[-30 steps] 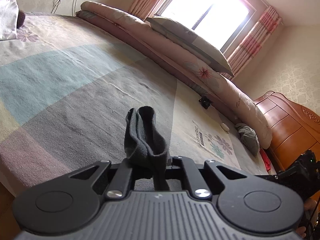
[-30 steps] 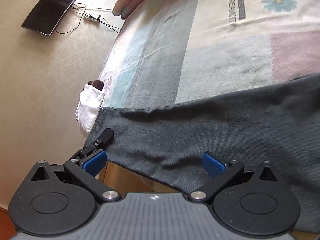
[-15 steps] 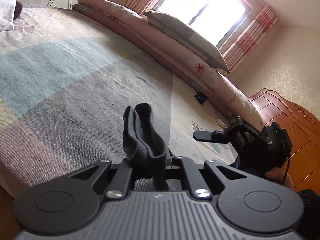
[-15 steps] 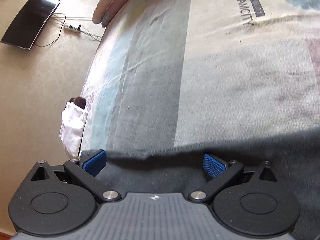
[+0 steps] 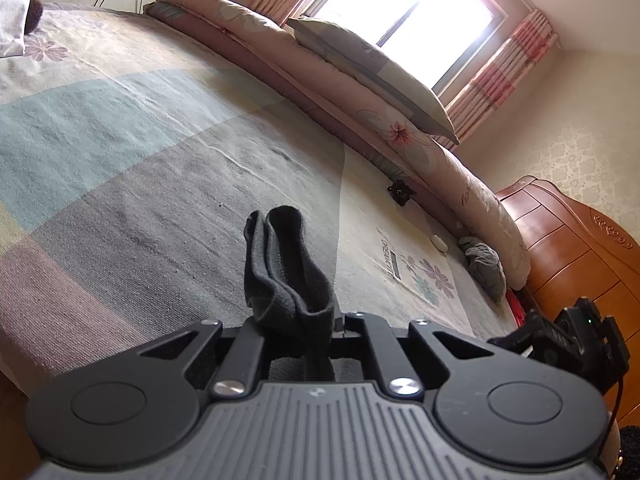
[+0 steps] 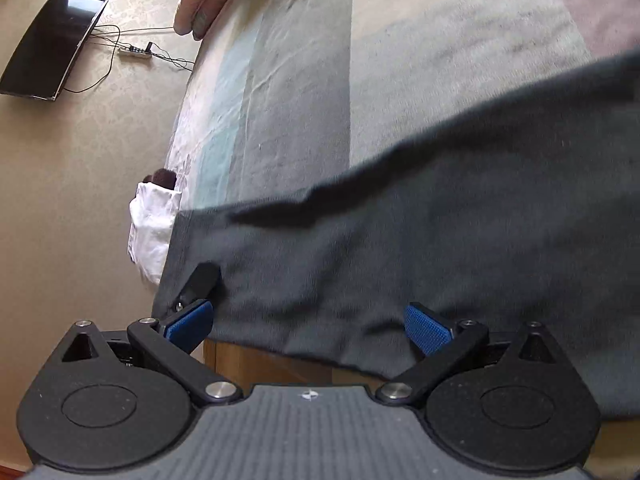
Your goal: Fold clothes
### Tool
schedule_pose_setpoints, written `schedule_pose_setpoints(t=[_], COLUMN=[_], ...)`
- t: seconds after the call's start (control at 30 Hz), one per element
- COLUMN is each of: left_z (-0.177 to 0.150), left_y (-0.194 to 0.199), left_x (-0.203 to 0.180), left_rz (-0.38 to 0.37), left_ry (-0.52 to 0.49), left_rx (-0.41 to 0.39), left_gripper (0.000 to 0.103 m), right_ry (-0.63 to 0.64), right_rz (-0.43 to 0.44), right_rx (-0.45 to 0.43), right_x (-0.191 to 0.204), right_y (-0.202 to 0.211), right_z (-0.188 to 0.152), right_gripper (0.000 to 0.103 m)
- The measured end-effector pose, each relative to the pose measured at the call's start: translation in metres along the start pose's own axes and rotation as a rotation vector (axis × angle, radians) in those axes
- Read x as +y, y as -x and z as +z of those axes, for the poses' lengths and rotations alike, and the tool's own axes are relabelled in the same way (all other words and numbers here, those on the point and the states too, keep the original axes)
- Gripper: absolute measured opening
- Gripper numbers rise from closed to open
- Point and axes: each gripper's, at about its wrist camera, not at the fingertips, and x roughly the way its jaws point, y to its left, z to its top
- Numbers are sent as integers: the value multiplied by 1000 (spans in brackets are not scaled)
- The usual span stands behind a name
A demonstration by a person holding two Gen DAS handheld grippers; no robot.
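Bed beneath, dark garment spans open right claw.

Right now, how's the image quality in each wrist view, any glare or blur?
Left wrist view: the window is blown out white, the bed stays sharp, and the fisheye bends it. Right wrist view: the dark garment is smeared by motion blur, while the right gripper looks crisp.

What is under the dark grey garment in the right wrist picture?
Under the dark grey garment lies the striped bed cover, visible beyond its far edge. Below its hanging near edge, a wooden bed frame shows. The bed beneath the cloth is covered.
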Motion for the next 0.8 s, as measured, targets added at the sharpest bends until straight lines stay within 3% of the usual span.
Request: schedule_pose_setpoints(t=[0.2, 0.6, 0.8], left_z=[5, 14, 12], left_y=[3, 8, 1], left_x=[-13, -65, -104], left_rz=[2, -48, -78], left_ry=[-23, -122, -187], left_rx=[4, 10, 38], left_gripper=[6, 6, 6], right_ry=[2, -10, -46], right_rz=[3, -58, -85], right_rx=[14, -136, -240], right_x=[0, -34, -70], right_y=[12, 109, 166], right_z=[-20, -8, -12], right_gripper=[103, 103, 103])
